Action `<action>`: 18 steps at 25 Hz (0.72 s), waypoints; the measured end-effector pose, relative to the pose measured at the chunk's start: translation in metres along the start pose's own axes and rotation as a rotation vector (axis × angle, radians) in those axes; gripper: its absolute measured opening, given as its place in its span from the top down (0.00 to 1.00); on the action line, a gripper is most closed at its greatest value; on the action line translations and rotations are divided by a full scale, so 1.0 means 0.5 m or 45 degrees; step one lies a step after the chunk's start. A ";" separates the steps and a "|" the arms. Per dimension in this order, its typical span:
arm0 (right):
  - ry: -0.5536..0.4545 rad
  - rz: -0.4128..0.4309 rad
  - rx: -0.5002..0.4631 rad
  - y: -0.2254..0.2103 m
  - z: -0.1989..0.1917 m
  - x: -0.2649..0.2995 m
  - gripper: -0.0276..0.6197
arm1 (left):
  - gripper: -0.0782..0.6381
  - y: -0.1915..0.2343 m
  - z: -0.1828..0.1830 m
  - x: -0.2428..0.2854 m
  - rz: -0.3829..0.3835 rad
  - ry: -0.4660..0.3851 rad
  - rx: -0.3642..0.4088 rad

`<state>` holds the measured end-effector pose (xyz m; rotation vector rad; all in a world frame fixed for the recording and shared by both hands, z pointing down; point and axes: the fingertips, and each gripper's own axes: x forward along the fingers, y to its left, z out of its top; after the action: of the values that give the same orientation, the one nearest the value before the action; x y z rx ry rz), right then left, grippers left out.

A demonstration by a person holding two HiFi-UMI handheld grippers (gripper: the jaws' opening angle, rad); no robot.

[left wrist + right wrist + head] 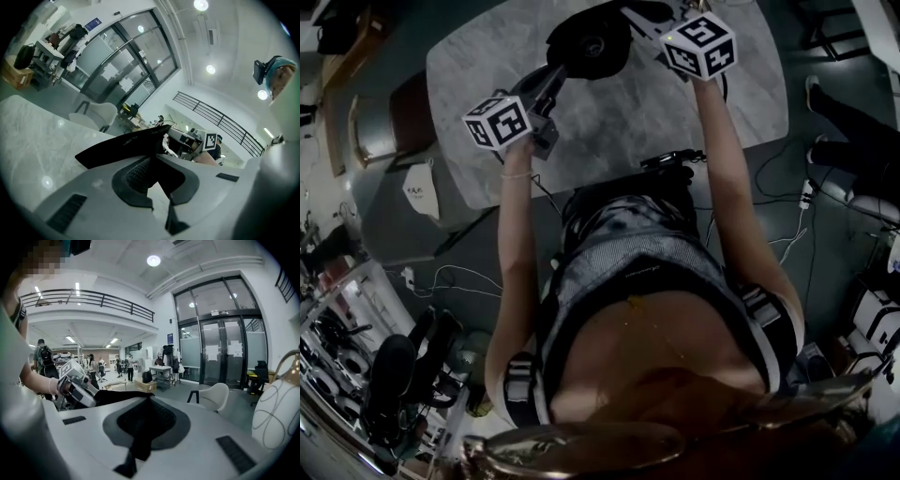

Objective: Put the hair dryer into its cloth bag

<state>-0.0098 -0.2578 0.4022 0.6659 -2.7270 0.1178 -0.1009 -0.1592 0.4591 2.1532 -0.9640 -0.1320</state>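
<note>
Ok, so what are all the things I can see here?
cloth bag: one, black, held up over the table between both tools
table: one, grey-white marble, in front of the person
chair: one, white, beyond the table
cables: several, white and black, on the floor
other person's legs: dark trousers, right of the table
left tool: shut on the cloth bag
right tool: shut on the cloth bag
arms: two, bare, reaching forward

The person wears a sleeveless grey-and-black patterned top (647,272) and a thin bracelet (515,174) on the left wrist. The left claw (562,71) and right claw (626,13) each carry a white cube (497,122) printed with black squares.
</note>
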 end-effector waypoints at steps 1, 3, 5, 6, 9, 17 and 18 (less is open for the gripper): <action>0.012 0.007 0.000 0.010 -0.003 -0.005 0.86 | 0.88 -0.002 -0.011 -0.007 0.003 0.004 -0.004; 0.038 0.019 0.003 0.033 -0.012 -0.016 0.86 | 0.88 -0.006 -0.036 -0.020 0.012 0.015 -0.008; 0.062 0.029 0.009 0.053 -0.021 -0.028 0.86 | 0.88 -0.010 -0.062 -0.031 0.017 0.024 -0.020; 0.076 0.033 0.014 0.061 -0.026 -0.035 0.86 | 0.88 -0.011 -0.075 -0.035 0.021 0.030 -0.029; 0.128 0.037 0.011 0.090 -0.044 -0.054 0.86 | 0.88 -0.012 -0.116 -0.049 0.054 0.065 -0.038; 0.155 0.049 0.035 0.145 -0.073 -0.077 0.86 | 0.77 -0.007 -0.189 -0.066 0.228 0.113 0.187; 0.159 0.049 0.030 0.150 -0.075 -0.077 0.86 | 0.59 -0.009 -0.191 -0.071 0.249 0.112 0.225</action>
<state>-0.0010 -0.1689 0.4243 0.5925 -2.6224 0.1946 -0.0875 -0.0758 0.5163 2.1884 -1.1646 0.1468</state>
